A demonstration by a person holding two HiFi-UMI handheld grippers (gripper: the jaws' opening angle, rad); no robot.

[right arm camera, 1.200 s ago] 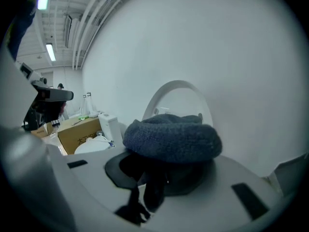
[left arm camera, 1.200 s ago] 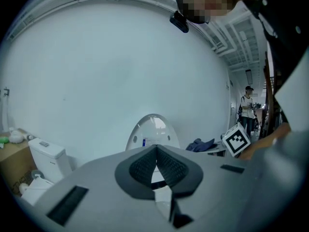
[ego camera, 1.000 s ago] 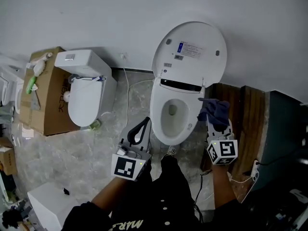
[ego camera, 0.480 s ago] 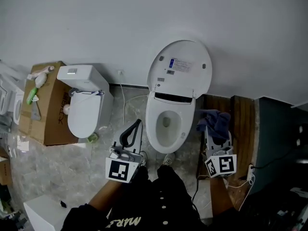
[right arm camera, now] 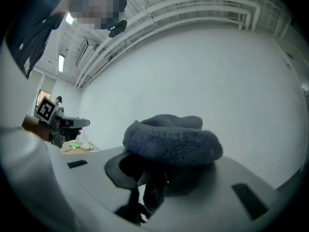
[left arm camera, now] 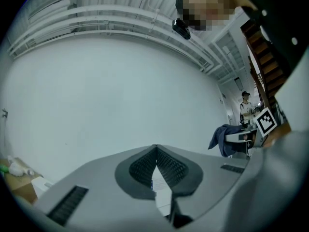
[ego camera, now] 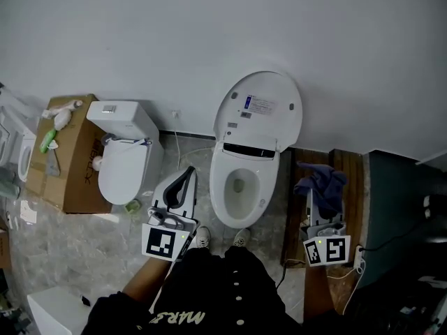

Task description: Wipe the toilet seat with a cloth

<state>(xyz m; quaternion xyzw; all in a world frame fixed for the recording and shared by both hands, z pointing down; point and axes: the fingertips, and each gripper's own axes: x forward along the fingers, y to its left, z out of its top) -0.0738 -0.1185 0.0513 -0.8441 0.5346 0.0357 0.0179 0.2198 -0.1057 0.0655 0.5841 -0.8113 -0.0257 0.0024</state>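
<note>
**Right gripper** (right arm camera: 157, 170): jaws clamped on a dark blue cloth (right arm camera: 171, 141), which is bunched over the tips and droops on both sides.

**Left gripper** (left arm camera: 155, 151): jaws pressed together at the tips, with nothing between them.

**Head view:** the left gripper (ego camera: 183, 181) hangs just left of the bowl. The right gripper (ego camera: 320, 201) holds the cloth (ego camera: 323, 180) to the right, over wooden boards (ego camera: 353, 180) and well apart from the toilet seat (ego camera: 219, 187). The seat appears to lie down on the bowl. The lid (ego camera: 260, 114) stands raised against the wall.

**Hazard:** the loose folds offer no flat wiping face. A stroke begun this way may put hard jaw tips on the seat, or let a trailing corner dip into the bowl.

**Orientation:** the seat is an oval. Its long axis runs from the hinge at the wall to the front edge, which points toward the person's shoes.
</note>
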